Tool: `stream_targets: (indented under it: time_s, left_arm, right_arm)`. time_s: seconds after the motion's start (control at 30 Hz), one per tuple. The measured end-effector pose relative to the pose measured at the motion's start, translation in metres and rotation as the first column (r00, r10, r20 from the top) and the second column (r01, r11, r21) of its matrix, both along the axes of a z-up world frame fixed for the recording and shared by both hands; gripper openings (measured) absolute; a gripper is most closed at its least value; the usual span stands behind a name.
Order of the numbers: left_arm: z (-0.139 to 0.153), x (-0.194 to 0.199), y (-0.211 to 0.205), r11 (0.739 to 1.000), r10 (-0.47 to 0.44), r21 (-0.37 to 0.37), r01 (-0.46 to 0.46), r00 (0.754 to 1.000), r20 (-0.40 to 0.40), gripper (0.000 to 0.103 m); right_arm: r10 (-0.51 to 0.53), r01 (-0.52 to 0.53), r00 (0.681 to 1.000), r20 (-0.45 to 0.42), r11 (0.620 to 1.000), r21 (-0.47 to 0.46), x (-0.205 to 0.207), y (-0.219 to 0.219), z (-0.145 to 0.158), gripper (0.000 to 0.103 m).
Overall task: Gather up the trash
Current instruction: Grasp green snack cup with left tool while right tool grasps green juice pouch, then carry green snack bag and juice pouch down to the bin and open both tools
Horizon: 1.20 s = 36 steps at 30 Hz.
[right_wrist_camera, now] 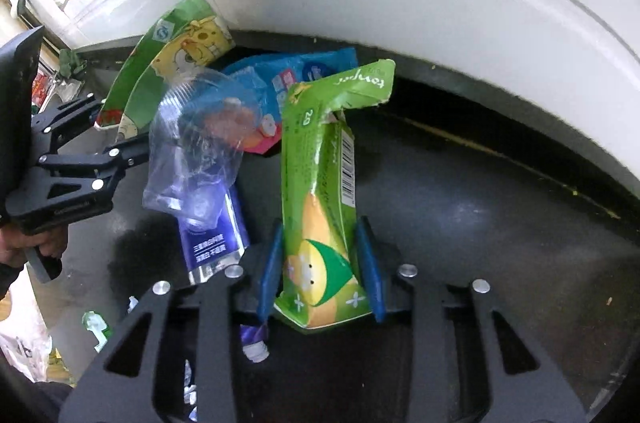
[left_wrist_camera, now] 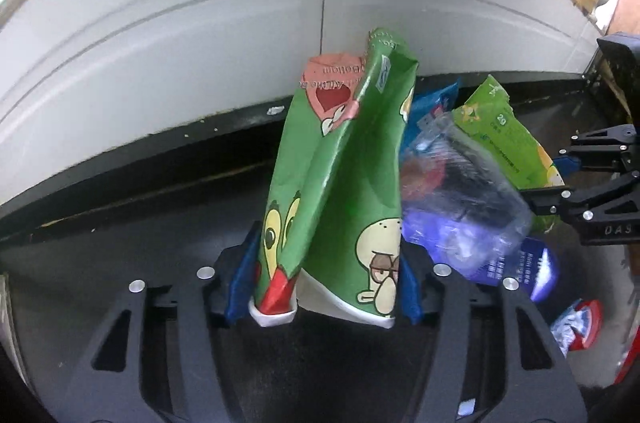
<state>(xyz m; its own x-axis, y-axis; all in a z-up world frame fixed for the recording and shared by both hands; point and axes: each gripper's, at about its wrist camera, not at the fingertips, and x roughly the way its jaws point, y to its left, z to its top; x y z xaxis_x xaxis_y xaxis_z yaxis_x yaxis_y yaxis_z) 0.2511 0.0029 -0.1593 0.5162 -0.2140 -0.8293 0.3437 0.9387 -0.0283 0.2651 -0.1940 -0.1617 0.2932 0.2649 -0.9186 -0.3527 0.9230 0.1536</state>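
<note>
The left gripper (left_wrist_camera: 326, 277) pinches a crushed green cartoon cup (left_wrist_camera: 340, 191) between its blue pads; the right gripper (right_wrist_camera: 322, 271) pinches a flattened green carton (right_wrist_camera: 324, 207) – both upright above the dark floor (right_wrist_camera: 460, 207). Beyond lie a clear plastic bottle (right_wrist_camera: 196, 147) and blue wrappers (right_wrist_camera: 288, 71) – against the white wall (left_wrist_camera: 200, 3)

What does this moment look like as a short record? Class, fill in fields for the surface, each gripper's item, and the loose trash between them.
surface: dark floor beside a white wall
left gripper: jaws closed on the flattened green cartoon carton
right gripper: jaws closed on the light green drink carton
between them: crushed clear plastic bottle, blue pouch, blue tube
</note>
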Motion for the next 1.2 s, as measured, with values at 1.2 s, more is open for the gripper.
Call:
stream_targets:
  time_s: [1.2]
  left_arm:
    - [0.085, -0.298, 0.041, 0.98, 0.196, -0.049, -0.192, 0.978, 0.078, 0.056]
  right_arm:
    - [0.004, -0.014, 0.984, 0.177, 0.998, 0.057, -0.239, 0.028, 0.11, 0.036]
